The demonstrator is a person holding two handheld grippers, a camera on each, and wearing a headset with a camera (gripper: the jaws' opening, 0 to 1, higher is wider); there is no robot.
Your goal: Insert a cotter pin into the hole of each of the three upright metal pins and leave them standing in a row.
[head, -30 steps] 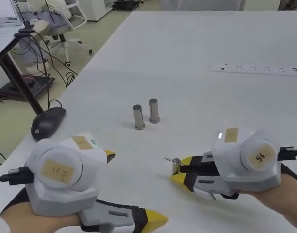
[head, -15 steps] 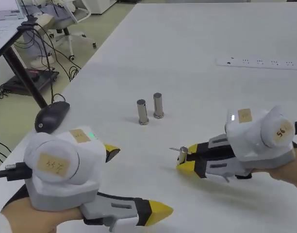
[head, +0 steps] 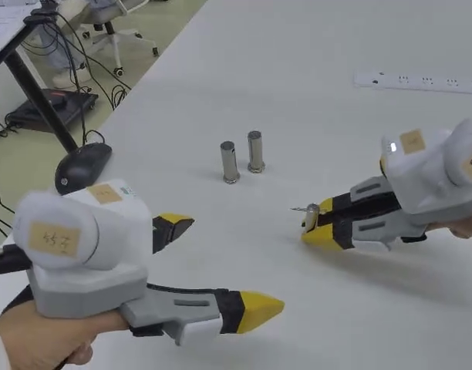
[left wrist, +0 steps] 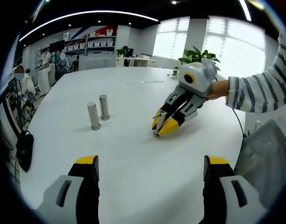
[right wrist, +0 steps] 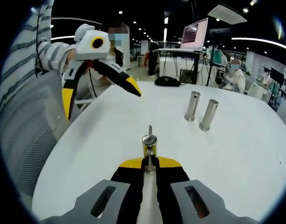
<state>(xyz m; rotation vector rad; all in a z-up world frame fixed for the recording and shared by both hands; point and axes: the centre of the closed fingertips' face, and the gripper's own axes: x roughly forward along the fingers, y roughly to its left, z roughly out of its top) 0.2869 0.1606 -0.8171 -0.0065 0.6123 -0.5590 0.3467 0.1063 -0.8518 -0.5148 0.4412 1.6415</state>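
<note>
Surface (head: 313,100): white, carries the work.
Left gripper (head: 224,266): fingers spread wide, empty, low and near the person.
Right gripper (head: 317,227): fingers clamped on third pin (right wrist: 149,142); it has swung up and rightward over the last second and appears clear of the surface.
Standing pins (head: 230,162): two, upright, just beside each other, unmoved.
Third pin: carried, near the pair.
Cotter pin (right wrist: 150,128): appears seated through its hole.
Meaning: insertion here looks done; standing it in the row remains.

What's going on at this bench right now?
A person works two handheld tongs at a white table. The right tongs are shut on a metal pin with a thin cotter pin sticking out of it. The left tongs are open and empty. Two more metal pins stand upright side by side farther out.
</note>
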